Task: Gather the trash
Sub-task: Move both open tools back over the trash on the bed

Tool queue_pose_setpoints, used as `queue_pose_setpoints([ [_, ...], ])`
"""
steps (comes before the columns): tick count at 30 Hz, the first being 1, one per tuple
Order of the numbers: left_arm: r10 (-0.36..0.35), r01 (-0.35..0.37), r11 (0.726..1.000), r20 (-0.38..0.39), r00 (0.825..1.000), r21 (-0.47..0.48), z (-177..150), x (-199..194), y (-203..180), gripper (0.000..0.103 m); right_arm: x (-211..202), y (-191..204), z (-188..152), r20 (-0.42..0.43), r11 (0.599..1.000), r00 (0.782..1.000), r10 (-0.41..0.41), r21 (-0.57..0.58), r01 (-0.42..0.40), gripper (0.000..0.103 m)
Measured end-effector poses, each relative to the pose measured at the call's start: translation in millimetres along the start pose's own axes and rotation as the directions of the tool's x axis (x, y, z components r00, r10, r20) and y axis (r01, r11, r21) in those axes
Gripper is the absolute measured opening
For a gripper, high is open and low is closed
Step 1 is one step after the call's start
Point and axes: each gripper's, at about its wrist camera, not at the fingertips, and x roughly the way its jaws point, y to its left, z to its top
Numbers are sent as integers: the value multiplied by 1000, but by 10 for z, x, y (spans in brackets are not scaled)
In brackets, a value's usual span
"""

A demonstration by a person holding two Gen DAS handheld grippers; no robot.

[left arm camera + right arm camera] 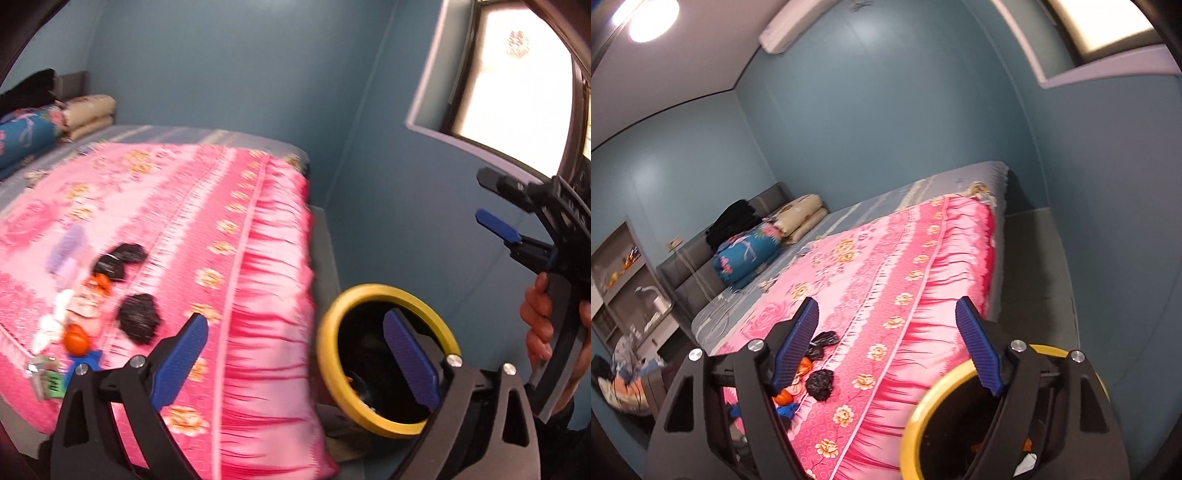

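A heap of trash [92, 295], black crumpled bags, orange scraps and wrappers, lies on the pink floral bedspread [221, 240] near the bed's edge. Beside the bed stands a yellow-rimmed bin [388, 358] with scraps inside. The left gripper [295, 365] and right gripper [886, 347] both stand apart, holding nothing.

I see a pink floral bedspread [229, 229], black crumpled bags [138, 319], a yellow-rimmed black bin [332, 332], and teal walls [886, 110].
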Motion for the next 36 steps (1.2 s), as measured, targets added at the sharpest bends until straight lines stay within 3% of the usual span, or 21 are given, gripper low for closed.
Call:
queue_pose_setpoints([
  [7,127,-123,990,47,991,-64,0,-327,499,95,232,452,-64,-21,991,997,78,-103,-80,79],
  [15,278,-263,948,67,958,-179,-115,-688,1138,95,551,911,-199,-93,970,986,141,-185,-156,81],
  [22,395,-377,891,20,919,-251,-317,-813,1631,95,984,1295,-390,-193,950,967,167,-231,-211,81],
  [30,471,-465,822,-66,880,-329,-572,-845,2147,95,1530,1679,-728,-296,933,942,159,-268,-242,81],
  [36,479,-492,794,-130,868,-356,-719,-717,2389,95,2035,1829,-1045,-387,935,913,130,-260,-243,81],
])
